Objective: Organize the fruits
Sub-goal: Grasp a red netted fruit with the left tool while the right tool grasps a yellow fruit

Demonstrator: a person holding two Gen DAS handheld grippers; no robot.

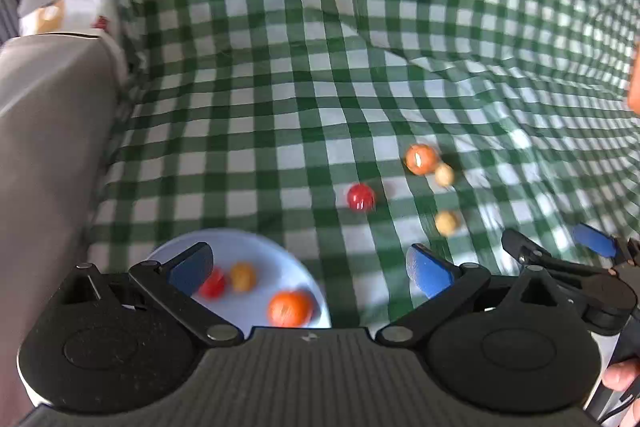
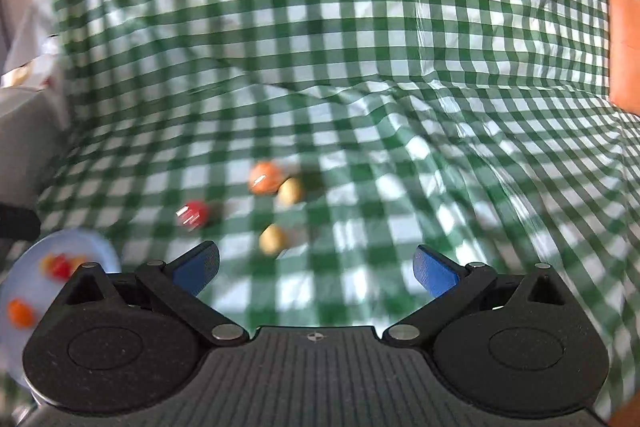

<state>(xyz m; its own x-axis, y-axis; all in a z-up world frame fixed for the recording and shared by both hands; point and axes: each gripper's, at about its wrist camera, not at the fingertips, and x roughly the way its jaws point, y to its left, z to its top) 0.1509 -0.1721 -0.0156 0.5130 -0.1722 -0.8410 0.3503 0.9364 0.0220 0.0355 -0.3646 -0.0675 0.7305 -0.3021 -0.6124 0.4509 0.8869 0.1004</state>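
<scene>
Three fruits sit on the pale blue plate (image 1: pixel 256 247) nearest; both grippers, left (image 1: pixel 312 267) and right (image 2: pixel 316 265), hold jaws wide and empty. Beyond, four fruits wait on the checked cloth (image 1: pixel 280 87); the tan one (image 2: pixel 273 238) looks the likeliest next pick.

Both cameras sit low behind their own fingers and look forward and down over the green checked cloth (image 1: pixel 280 87). The left view stands close above the pale blue plate (image 1: pixel 276 255). The right view looks from further right. Both share the loose red fruit (image 1: pixel 361 197) and the plate's edge.
</scene>
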